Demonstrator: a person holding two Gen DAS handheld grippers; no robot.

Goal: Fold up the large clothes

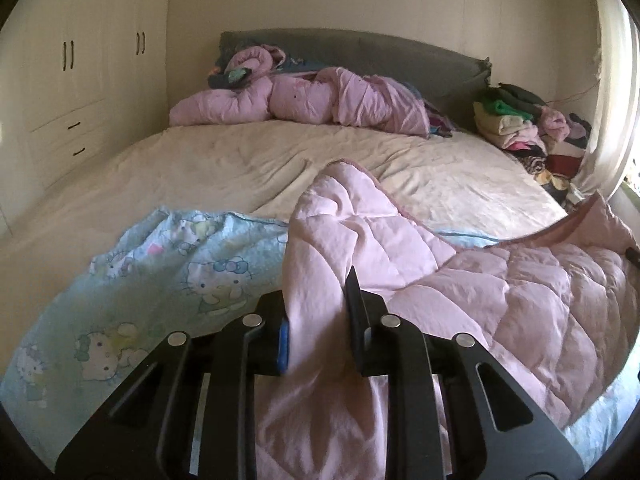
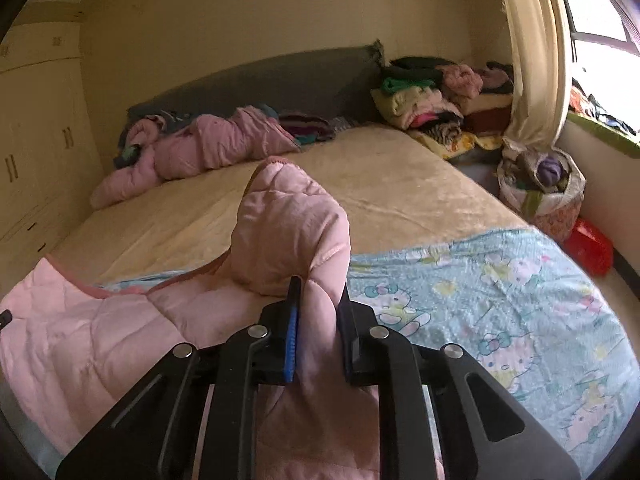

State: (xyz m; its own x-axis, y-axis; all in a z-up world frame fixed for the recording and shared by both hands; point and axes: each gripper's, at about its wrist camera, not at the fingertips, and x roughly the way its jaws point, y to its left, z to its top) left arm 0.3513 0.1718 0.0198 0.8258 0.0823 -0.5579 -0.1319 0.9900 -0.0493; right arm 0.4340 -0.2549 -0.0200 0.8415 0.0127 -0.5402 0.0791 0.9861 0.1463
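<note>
A pink quilted blanket [image 1: 500, 288] lies over a light blue cartoon-cat sheet [image 1: 168, 276] at the near end of the bed. My left gripper [image 1: 316, 304] is shut on a bunched corner of the pink blanket, which stands up between the fingers. My right gripper [image 2: 318, 304] is shut on another corner of the same pink blanket [image 2: 288, 224], lifted above the blue sheet [image 2: 500, 312]. The blanket's slack hangs between both grippers and drapes to the left in the right wrist view.
The cream mattress [image 1: 248, 164] stretches to a grey headboard [image 1: 360, 50]. A crumpled pink duvet [image 1: 304, 100] lies by the headboard. Folded clothes [image 1: 520, 124] are piled at the far right. A wardrobe [image 1: 80, 64] stands left. A laundry basket [image 2: 540, 188] and a red box [image 2: 590, 246] sit right.
</note>
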